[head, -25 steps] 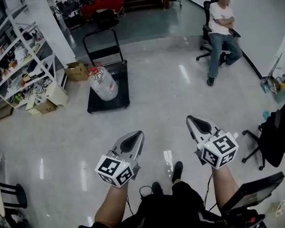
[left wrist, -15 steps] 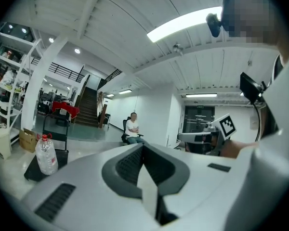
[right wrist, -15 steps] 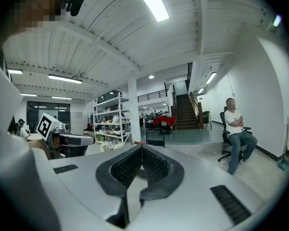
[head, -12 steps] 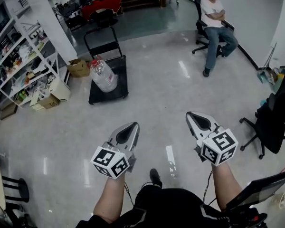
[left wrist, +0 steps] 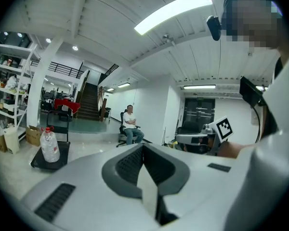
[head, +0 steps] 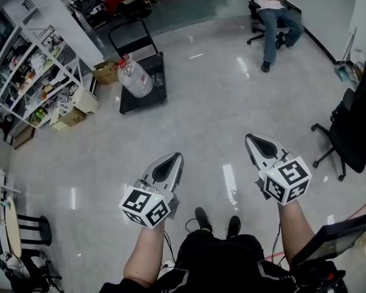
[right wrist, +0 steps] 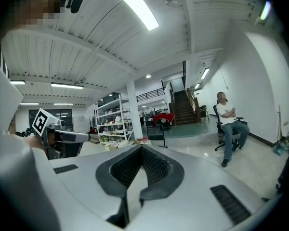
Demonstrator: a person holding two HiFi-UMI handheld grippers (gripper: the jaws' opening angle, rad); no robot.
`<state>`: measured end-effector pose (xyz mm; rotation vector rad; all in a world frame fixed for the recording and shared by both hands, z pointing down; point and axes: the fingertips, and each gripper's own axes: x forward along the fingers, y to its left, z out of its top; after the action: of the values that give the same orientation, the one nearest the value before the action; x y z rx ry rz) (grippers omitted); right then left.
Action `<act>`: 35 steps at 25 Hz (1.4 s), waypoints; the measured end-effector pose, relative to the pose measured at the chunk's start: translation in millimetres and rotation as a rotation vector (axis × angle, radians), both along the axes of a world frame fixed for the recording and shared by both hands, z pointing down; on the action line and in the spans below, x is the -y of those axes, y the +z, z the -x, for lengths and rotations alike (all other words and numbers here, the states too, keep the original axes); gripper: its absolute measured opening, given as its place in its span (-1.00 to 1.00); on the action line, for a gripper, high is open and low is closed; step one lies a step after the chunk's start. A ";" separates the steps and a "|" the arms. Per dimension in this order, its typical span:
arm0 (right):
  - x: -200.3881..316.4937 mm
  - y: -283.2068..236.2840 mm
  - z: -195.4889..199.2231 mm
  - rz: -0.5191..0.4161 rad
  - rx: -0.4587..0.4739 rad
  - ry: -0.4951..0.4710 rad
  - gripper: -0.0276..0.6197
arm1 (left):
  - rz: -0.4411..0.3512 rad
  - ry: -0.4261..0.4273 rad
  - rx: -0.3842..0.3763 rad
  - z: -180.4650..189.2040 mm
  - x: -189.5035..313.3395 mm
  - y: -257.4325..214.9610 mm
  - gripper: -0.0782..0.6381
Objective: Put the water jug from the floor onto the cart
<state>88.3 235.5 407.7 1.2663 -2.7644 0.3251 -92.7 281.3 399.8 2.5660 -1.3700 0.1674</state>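
Observation:
The clear water jug (head: 135,76) with a red cap stands on the black flat cart (head: 160,93) far ahead at the upper left of the head view; the left gripper view shows the jug (left wrist: 49,147) on the cart (left wrist: 38,163) at its left. My left gripper (head: 175,157) is shut and holds nothing, low in the head view. My right gripper (head: 250,139) is shut and empty too, to its right. Both are held out over the bare floor, far from the cart. The left gripper's jaws (left wrist: 143,148) and the right gripper's jaws (right wrist: 142,150) meet with nothing between them.
A white shelving rack (head: 30,78) with clutter and cardboard boxes (head: 79,105) lines the left. A person sits on an office chair (head: 269,11) at the top right. A black office chair (head: 354,121) stands at the right edge. My feet (head: 216,221) show below on the glossy floor.
The cart with the jug, the shelves and the seated person have slid up and away in the head view. Both grippers stay shut in the same pose.

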 end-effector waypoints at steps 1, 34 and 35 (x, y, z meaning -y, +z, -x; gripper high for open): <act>-6.5 -3.6 0.4 -0.005 0.003 0.000 -0.91 | -0.002 -0.001 0.002 0.2 -8.5 -3.2 -0.78; -155.7 -52.0 46.5 -0.064 -0.065 0.007 -0.91 | -0.118 0.089 -0.036 14.8 -140.3 -57.8 -0.78; -155.2 -52.8 45.9 -0.067 -0.065 0.004 -0.91 | -0.124 0.087 -0.035 13.6 -140.2 -59.1 -0.78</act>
<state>42.5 390.7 355.0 1.2729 -2.7405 0.1898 -106.4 421.5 340.7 2.7185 -1.2957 0.0537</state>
